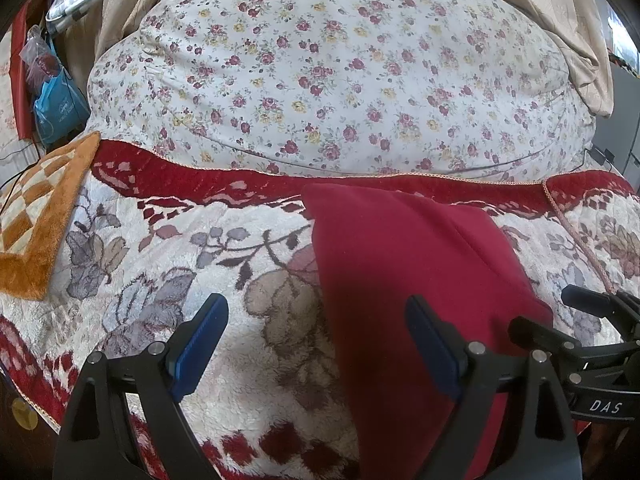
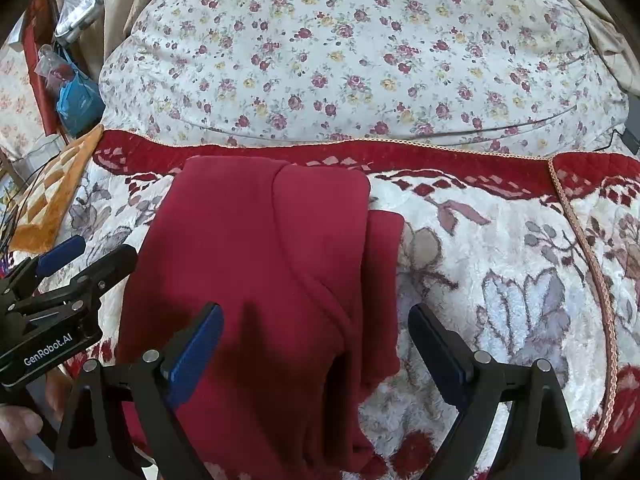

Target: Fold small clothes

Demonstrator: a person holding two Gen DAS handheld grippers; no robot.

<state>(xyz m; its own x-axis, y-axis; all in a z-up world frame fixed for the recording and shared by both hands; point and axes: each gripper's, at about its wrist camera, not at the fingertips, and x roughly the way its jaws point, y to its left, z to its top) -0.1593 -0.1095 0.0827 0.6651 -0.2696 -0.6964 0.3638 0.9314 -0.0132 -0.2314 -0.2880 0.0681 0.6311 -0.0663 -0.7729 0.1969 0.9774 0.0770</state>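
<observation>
One red garment [image 2: 256,280], partly folded, lies on the floral blanket [image 2: 500,280], long axis running from the grippers toward the flowered duvet [image 2: 360,48]. Layer count possibly two. Left gripper [image 1: 316,340] and right gripper [image 2: 316,344]: fingers spread, holding nothing.

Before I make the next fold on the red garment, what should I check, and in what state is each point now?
1. Left gripper open and holding nothing: ok.
2. Right gripper open and holding nothing: ok.
3. Red garment lies flat on the floral blanket: ok.
4. Its sides are already folded inward, one layer over the other: ok.
5. The near hem is even: cannot tell, it is hidden below the fingers.
6. Nothing lies on top of the garment: ok.
</observation>
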